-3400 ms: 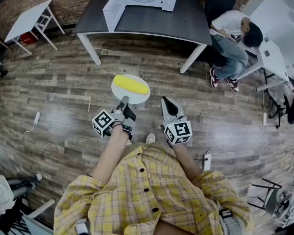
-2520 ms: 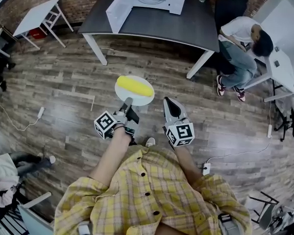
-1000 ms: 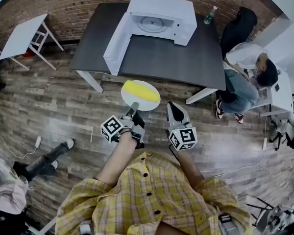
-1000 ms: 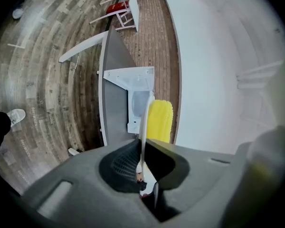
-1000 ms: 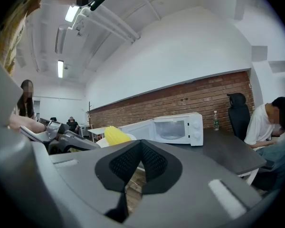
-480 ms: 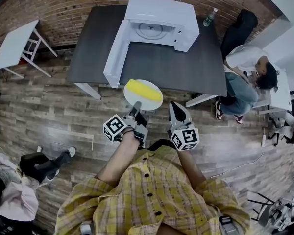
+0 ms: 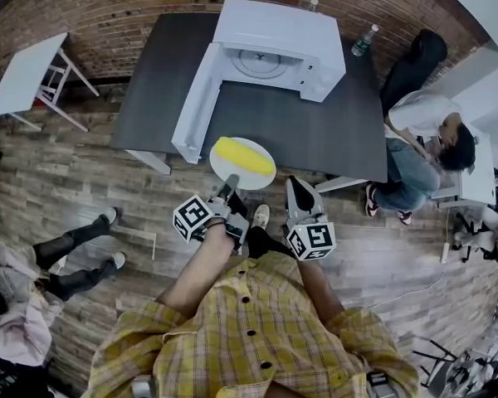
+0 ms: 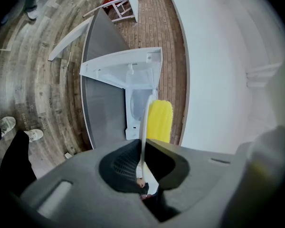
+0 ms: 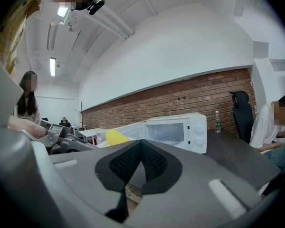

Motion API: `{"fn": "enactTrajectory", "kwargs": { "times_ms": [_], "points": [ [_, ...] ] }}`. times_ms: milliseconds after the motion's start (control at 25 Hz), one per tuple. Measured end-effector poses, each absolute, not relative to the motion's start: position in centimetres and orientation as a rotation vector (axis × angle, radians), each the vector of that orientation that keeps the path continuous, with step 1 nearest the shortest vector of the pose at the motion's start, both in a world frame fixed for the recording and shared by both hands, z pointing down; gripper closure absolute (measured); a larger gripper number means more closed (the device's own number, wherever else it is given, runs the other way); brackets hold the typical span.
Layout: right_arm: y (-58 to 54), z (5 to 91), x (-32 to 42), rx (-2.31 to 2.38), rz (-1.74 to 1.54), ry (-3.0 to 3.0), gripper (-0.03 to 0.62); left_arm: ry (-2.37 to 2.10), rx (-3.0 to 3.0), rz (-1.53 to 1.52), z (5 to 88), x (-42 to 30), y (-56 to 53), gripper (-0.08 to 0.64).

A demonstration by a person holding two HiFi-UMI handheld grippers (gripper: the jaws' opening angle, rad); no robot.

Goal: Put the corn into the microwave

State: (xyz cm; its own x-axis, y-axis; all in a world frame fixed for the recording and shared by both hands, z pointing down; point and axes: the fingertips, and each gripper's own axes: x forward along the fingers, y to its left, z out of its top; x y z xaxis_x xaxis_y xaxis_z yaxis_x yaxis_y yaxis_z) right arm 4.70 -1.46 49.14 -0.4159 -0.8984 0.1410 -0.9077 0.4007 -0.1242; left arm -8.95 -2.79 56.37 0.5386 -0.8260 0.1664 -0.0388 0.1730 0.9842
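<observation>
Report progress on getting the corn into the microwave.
Done: the microwave has its door open, and the left gripper is shut on the rim of the plate bearing the corn. In hand: the plate is held at the table's near edge. Left: set it inside the cavity. The right gripper is shut, empty.
</observation>
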Motion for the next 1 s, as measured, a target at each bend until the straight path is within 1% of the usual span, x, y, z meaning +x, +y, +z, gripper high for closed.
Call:
{"fn": "enactTrajectory", "kwargs": {
  "times_ms": [640, 1000],
  "points": [
    [-12.8, 50.0, 9.3, 1.578, 0.279, -2.644, 0.590, -0.924, 1.233, -0.722, 57.7, -4.5, -13.4, 0.538],
    [-16.8, 50.2, 11.3, 1.544, 0.299, -2.672, 0.591, -0.963, 1.205, -0.750, 57.8, -2.5, -17.7, 0.537]
  ]
}}
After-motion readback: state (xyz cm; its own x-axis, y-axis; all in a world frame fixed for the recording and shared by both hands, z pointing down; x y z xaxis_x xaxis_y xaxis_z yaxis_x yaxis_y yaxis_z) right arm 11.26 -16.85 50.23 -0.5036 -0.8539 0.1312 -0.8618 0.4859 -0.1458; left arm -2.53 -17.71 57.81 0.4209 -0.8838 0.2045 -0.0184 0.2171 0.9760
